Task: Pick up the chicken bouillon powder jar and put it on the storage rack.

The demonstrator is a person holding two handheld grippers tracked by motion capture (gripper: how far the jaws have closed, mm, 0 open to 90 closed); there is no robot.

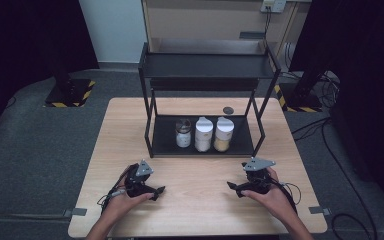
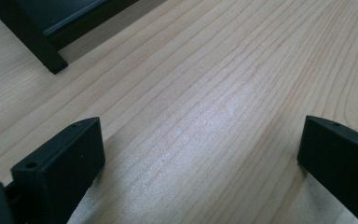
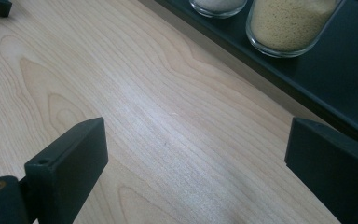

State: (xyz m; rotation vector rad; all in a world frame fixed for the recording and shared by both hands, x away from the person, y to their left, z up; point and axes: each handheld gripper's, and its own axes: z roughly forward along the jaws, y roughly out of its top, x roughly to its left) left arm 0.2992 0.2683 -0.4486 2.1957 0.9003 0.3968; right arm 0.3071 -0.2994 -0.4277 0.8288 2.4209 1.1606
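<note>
Both hand-held grippers, left (image 1: 156, 191) and right (image 1: 233, 187), rest wide open on the table (image 1: 195, 210); next likely calls for reaching toward the jars (image 1: 203, 134) on the rack's lower shelf (image 1: 167, 142).

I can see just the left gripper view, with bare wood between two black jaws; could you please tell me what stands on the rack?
Observer: Three jars stand in a row on the rack's bottom shelf.
Operator: Thank you; where is the right gripper?
Observer: The right gripper rests low over the table, jaws apart, holding nothing.
Operator: What does the rightmost jar contain?
Observer: The right jar holds fine yellowish grains.
</note>
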